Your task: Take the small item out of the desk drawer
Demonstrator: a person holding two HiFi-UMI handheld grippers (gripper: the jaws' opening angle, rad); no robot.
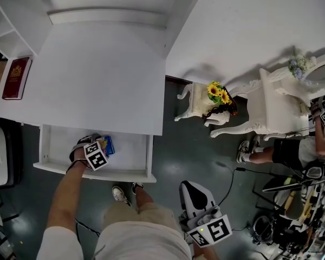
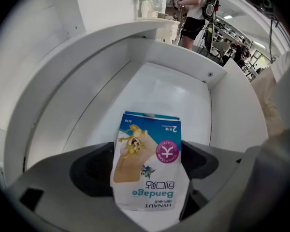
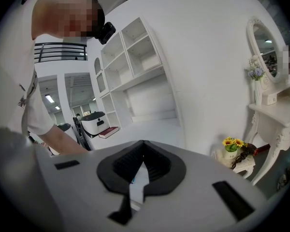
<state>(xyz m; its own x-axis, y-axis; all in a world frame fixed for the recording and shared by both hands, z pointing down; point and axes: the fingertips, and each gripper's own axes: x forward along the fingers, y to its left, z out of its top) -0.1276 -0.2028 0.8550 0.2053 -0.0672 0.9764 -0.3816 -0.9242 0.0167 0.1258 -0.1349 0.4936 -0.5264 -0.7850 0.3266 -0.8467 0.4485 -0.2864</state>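
Note:
The white desk's drawer (image 1: 131,157) stands pulled open below the desktop (image 1: 97,75). Inside it lies a small blue and white bandage box (image 1: 108,144), printed with cartoon figures. My left gripper (image 1: 100,147) reaches down into the drawer. In the left gripper view the box (image 2: 147,153) fills the gap between the jaws, and both dark pads (image 2: 99,166) touch its sides, so the left gripper (image 2: 147,168) is shut on it. The drawer floor (image 2: 159,91) stretches away beyond it. My right gripper (image 1: 208,229) hangs low to the right, away from the desk, and in its own view this gripper (image 3: 143,146) is shut on nothing.
A dark red book (image 1: 16,77) lies at the desktop's left edge. A small white stand with sunflowers (image 1: 218,93) and an ornate white vanity (image 1: 273,104) stand right of the desk. Another person (image 1: 292,150) sits at far right among cables. My own feet (image 1: 124,193) are below the drawer front.

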